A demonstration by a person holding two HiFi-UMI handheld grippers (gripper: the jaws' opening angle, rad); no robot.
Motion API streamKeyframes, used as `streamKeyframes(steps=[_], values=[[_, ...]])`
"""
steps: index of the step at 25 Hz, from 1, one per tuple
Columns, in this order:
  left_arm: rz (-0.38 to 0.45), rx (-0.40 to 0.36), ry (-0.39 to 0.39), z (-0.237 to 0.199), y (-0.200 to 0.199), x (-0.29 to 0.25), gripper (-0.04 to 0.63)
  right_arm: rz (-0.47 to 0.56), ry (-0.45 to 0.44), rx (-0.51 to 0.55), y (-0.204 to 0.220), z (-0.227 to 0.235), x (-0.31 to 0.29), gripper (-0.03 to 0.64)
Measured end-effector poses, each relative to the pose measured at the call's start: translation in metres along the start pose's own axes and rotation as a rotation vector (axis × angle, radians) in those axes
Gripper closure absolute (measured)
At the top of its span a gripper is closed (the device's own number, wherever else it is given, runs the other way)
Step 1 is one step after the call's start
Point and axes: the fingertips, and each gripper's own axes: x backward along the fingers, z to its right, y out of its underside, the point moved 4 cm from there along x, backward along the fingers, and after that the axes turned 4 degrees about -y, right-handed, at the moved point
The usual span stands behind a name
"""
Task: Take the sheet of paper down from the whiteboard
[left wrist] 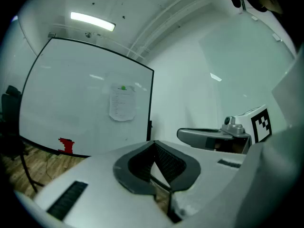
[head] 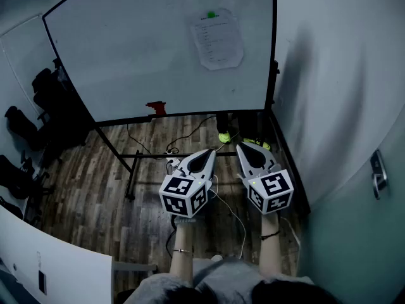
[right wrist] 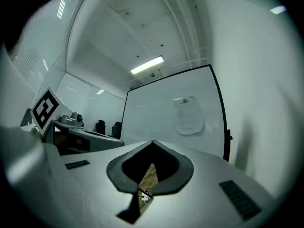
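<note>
Two tools face the whiteboard [head: 126,49] from well back: the left tool [head: 211,152] and the right tool [head: 241,147], each with jaws closed and empty. The sheet of paper [head: 217,40] hangs at the board's upper right under a green magnet [head: 211,14].

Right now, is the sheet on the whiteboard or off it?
On: the sheet hangs on the whiteboard, held by a green magnet at its top edge.
</note>
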Motion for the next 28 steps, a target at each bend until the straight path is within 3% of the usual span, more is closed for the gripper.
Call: streamKeyframes(steps=[16,23,28], values=[[0.004,-0.014,-0.041,0.038,0.002,0.0,0.591,0.004,-0.026,-0.004,0.001,0.015,0.036,0.617],[-0.017,-0.006,-0.077,0.062,0.023,0.012,0.591,0.019,-0.039,-0.05,0.006,0.025,0.06,0.617],[-0.003,0.034,-0.106,0.059,0.025,0.013,0.591,0.014,-0.047,-0.065,0.012,0.028,0.063,0.617]])
